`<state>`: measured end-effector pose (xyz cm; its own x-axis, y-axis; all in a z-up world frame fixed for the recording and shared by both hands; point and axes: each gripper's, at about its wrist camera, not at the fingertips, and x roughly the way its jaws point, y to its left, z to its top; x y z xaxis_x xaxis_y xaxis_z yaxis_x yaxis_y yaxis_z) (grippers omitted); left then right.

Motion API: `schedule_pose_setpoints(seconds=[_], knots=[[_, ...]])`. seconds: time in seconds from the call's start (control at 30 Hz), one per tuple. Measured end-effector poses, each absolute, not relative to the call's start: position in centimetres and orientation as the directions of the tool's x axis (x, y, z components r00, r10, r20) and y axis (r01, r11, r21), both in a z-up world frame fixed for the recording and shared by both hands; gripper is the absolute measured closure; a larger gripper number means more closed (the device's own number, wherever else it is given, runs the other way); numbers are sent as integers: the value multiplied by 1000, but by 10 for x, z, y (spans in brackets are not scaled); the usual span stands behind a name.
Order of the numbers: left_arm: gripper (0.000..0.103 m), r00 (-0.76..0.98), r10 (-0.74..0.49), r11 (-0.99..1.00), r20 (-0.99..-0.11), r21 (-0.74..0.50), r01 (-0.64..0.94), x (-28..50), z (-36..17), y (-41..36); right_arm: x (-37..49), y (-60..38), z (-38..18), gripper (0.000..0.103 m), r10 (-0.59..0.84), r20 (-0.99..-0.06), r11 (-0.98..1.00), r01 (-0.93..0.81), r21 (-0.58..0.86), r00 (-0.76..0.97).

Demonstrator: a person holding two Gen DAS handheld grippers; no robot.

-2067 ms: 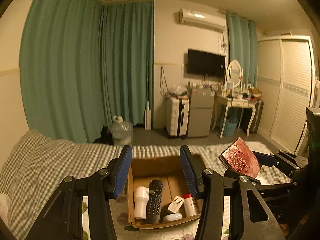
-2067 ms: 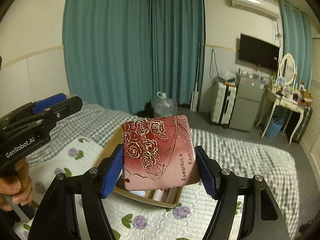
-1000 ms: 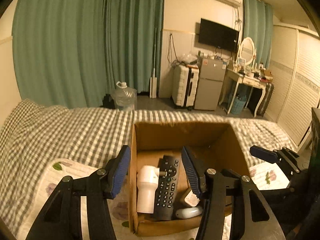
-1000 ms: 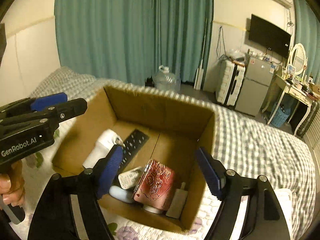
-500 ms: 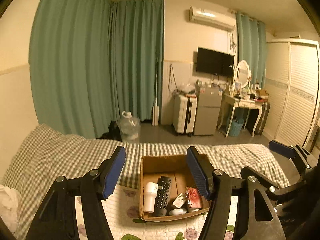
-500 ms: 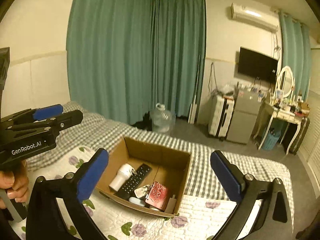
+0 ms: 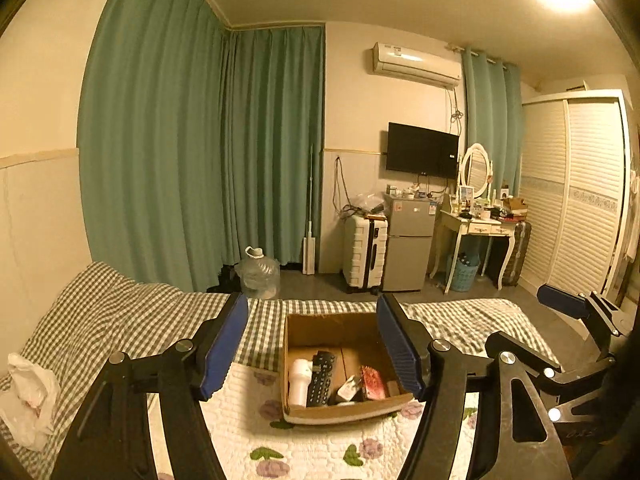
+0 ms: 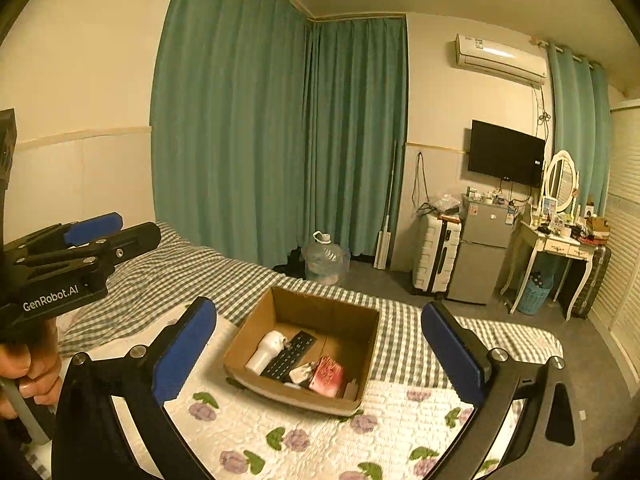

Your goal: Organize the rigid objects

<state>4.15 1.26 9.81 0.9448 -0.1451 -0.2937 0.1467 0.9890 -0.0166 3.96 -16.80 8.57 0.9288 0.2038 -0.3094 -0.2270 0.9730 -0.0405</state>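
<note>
Left wrist view: bed (image 7: 120, 312) with checked cover and floral quilt (image 7: 320, 448) is lying below and ahead of both grippers. Cardboard box (image 7: 344, 410) is sitting on the quilt, ahead of the fingers, apart from them. Left gripper (image 7: 312, 344) jaws are opening, nothing between them. Right gripper (image 8: 320, 348) is standing spread wide, empty. Inside the box: white bottle (image 8: 266, 352) toward the left finger side, black remote (image 8: 289, 355) beside it, red rose-patterned case (image 8: 327, 376) toward the right finger side.
</note>
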Motion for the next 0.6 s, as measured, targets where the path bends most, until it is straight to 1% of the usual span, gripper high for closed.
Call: schedule_pose_setpoints(seconds=[0.1, 0.17, 0.33, 0.5, 0.6], knots=[[33, 945, -145, 989, -294, -3, 150, 34, 85, 13, 35, -169, 75, 0, 201, -319, 975, -220, -24, 926], [33, 937, -161, 986, -311, -8, 166, 36, 72, 13, 36, -170, 65, 0, 196, -331, 977, -211, -10, 923], [33, 907, -166, 985, -386, -31, 167, 51, 39, 13, 45, -177, 39, 0, 186, -375, 982, -189, 30, 908], [33, 876, -152, 988, -458, -34, 153, 65, 5, 10, 59, -180, 9, 0, 165, -434, 985, -170, 28, 886], [33, 863, -143, 989, -484, -33, 145, 68, -12, 13, 66, -182, -10, 0, 159, -474, 986, -161, 37, 866]])
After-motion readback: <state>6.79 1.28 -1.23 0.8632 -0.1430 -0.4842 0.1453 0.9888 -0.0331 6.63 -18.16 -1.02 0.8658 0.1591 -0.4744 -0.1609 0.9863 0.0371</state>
